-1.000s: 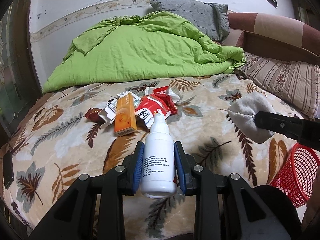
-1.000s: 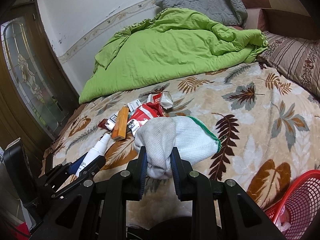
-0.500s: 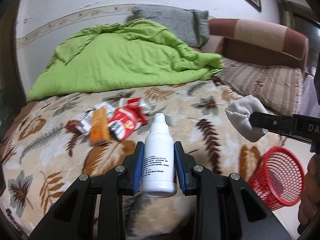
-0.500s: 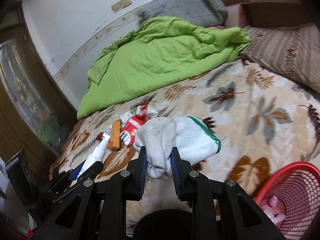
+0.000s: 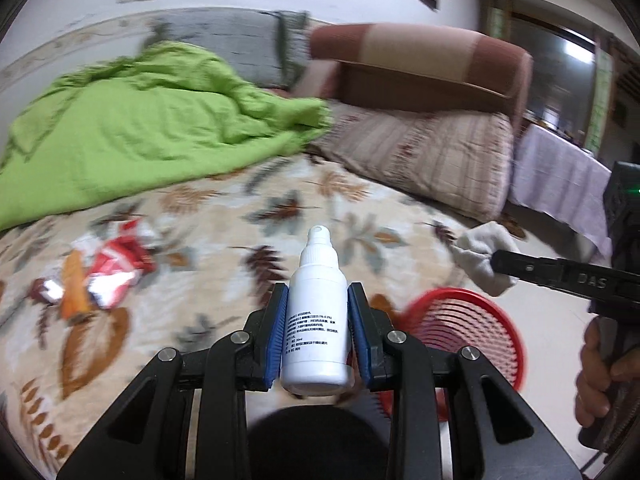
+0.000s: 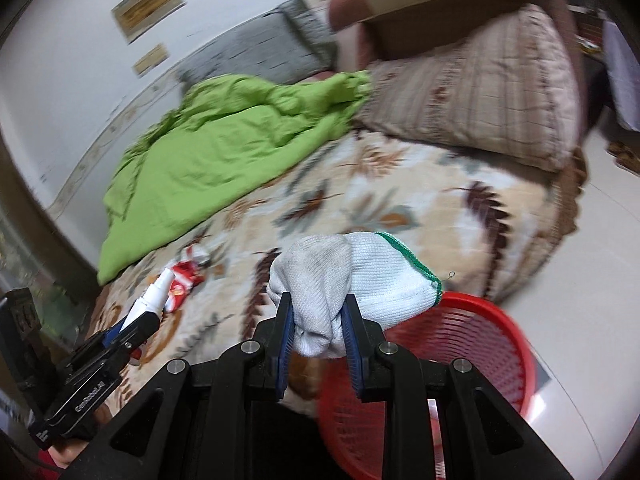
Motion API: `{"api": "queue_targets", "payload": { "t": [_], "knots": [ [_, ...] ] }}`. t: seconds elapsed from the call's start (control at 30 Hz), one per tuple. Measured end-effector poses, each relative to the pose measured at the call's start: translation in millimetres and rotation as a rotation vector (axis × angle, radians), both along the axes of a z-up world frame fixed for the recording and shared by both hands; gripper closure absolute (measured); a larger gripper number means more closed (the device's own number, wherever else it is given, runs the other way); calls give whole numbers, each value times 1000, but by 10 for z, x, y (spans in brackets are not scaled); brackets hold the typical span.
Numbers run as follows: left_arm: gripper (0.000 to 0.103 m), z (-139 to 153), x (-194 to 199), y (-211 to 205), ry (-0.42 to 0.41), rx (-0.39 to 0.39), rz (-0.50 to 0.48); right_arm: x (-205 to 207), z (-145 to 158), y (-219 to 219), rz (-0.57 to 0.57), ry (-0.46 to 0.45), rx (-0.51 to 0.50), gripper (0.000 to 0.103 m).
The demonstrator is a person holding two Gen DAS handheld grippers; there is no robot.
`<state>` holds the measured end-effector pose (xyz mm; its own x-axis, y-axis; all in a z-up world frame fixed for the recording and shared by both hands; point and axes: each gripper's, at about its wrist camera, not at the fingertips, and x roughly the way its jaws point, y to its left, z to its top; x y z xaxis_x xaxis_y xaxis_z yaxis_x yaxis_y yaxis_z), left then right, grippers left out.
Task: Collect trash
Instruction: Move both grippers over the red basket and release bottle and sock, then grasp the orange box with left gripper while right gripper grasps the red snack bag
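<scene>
- While the left gripper [image 5: 318, 322] clamps its blue pads on a white spray bottle [image 5: 316, 316], nozzle pointing away, it hangs over the leaf-patterned bedspread [image 5: 224, 216] near the bed's edge.
- Right gripper [image 6: 316, 328] pinches a bunched white knit glove with green cuff trim [image 6: 352, 276], just above the red mesh basket [image 6: 472, 352] on the floor.
- Red wrappers [image 5: 116, 264] and an orange box [image 5: 74, 284] lie on the bedspread.

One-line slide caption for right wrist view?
Right tongs clamp a grey glove above the red basket beside the bed.
</scene>
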<state>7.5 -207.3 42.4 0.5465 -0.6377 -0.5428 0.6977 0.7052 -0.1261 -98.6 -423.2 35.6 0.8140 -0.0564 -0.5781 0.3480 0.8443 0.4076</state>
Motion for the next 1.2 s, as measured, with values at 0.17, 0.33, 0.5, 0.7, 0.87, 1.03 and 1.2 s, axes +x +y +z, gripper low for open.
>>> {"api": "queue_targets", "payload": {
  "t": [0.17,0.33,0.5,0.7,0.87,1.03,1.2],
  "knots": [
    [74,-76,-158,-468,100,-3,-148,-246,-150,-256,-68,29,52,76],
    [74,-190,-318,-867,157,26,-268,-377,-372,-409,-111,62,120,68],
    [46,-226,-352,-972,192,31,-292,-451,-439,-538,-146,71,153,60],
    [46,-156,-276,-782,183,31,-228,-391,-292,-470,-115,37,116,60],
    [46,-94,-155,-423,162,40,-121,-148,-193,-195,-13,17,87,59],
    [46,13,-8,71,162,21,0,128,-115,231,122,6,71,59],
    [44,162,79,599,140,-9,109,336,28,702,241,-12,18,59]
  ]
}}
